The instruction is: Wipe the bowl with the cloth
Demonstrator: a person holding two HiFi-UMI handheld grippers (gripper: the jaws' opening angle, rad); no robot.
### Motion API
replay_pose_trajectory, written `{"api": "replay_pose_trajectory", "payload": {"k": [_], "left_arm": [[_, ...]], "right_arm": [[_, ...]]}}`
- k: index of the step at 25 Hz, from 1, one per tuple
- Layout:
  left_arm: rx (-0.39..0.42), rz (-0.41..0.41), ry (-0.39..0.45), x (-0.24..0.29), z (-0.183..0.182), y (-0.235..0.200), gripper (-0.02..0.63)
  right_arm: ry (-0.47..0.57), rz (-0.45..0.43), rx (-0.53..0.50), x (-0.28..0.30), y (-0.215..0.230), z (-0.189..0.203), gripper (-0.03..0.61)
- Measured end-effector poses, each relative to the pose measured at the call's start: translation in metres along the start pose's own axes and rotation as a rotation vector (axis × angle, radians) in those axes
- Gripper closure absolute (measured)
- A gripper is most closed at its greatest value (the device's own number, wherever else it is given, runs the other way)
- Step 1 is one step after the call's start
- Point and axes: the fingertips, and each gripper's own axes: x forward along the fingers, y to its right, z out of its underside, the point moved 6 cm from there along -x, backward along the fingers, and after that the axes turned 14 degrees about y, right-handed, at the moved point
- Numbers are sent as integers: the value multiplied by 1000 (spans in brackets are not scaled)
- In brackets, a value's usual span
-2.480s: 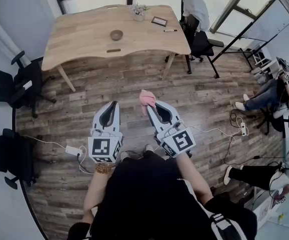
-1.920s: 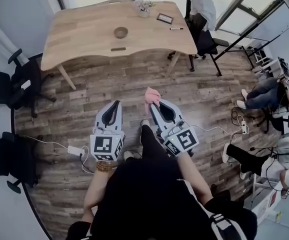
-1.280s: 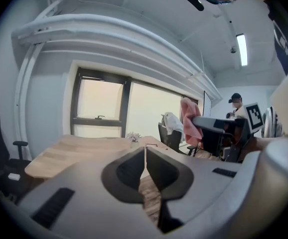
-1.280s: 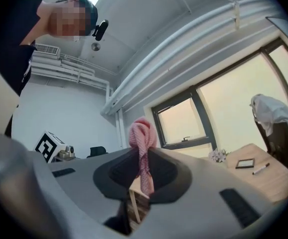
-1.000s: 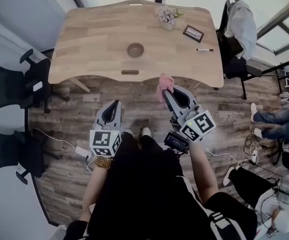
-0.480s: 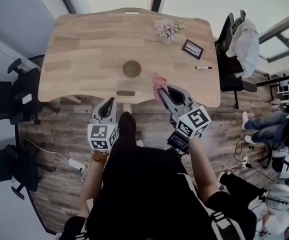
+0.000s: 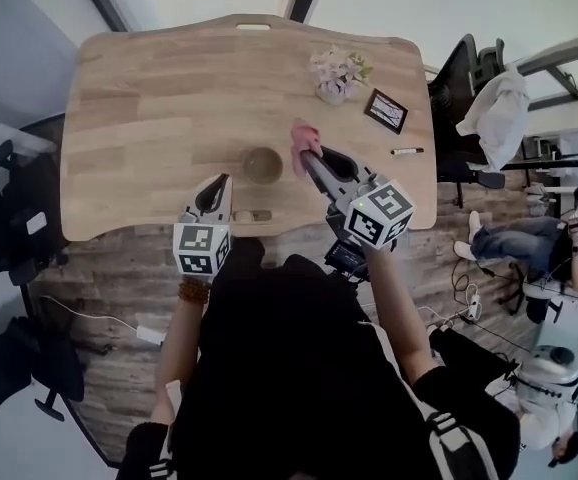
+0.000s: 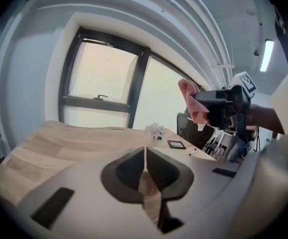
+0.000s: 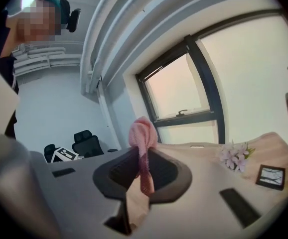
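A small brown bowl (image 7: 262, 164) stands on the wooden table (image 7: 139, 98), a little in from its near edge. My right gripper (image 7: 306, 155) is shut on a pink cloth (image 7: 302, 138), which bunches above its tips just right of the bowl. The same cloth (image 9: 143, 133) sticks up between the closed jaws in the right gripper view, and the cloth (image 8: 189, 101) also hangs in the air in the left gripper view. My left gripper (image 7: 220, 184) is shut and empty, over the table's near edge just left of the bowl. Its jaws (image 8: 144, 156) meet in a thin line.
A vase of pale flowers (image 7: 335, 72), a small dark picture frame (image 7: 386, 110) and a pen (image 7: 407, 151) lie on the table's right part. Black office chairs (image 7: 9, 228) stand at the left. A chair with a white garment (image 7: 494, 103) stands at the right.
The person has walked up to the table. Both grippers have gone from over the floor to over the table's near edge, either side of the bowl. The cloth stays in the right gripper.
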Motion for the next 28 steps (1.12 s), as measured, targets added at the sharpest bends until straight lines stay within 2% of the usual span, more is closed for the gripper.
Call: {"api": "replay_pose_trajectory", "payload": {"k": [4, 7, 9, 16, 19, 24, 28], "left_arm": [[-37, 23, -60, 29, 17, -20, 595], [-52, 31, -103, 49, 35, -27, 595], [-60, 18, -130, 59, 51, -31, 595], [-110, 11, -253, 87, 108, -34, 595], [-139, 5, -315, 94, 131, -34, 594], [-200, -40, -365, 100, 155, -38, 592], [-220, -47, -384, 105, 166, -40, 592]], "right_arm": [[-35, 2, 4, 33, 7, 0, 532], [-110, -8, -11, 50, 13, 14, 530], [-184, 4, 13, 58, 25, 37, 529], [-464, 74, 209, 80, 80, 142, 529], [-572, 91, 248, 86, 95, 182, 529], [-673, 156, 168, 95, 104, 225, 526], [-773, 147, 48, 97, 103, 250, 497]]}}
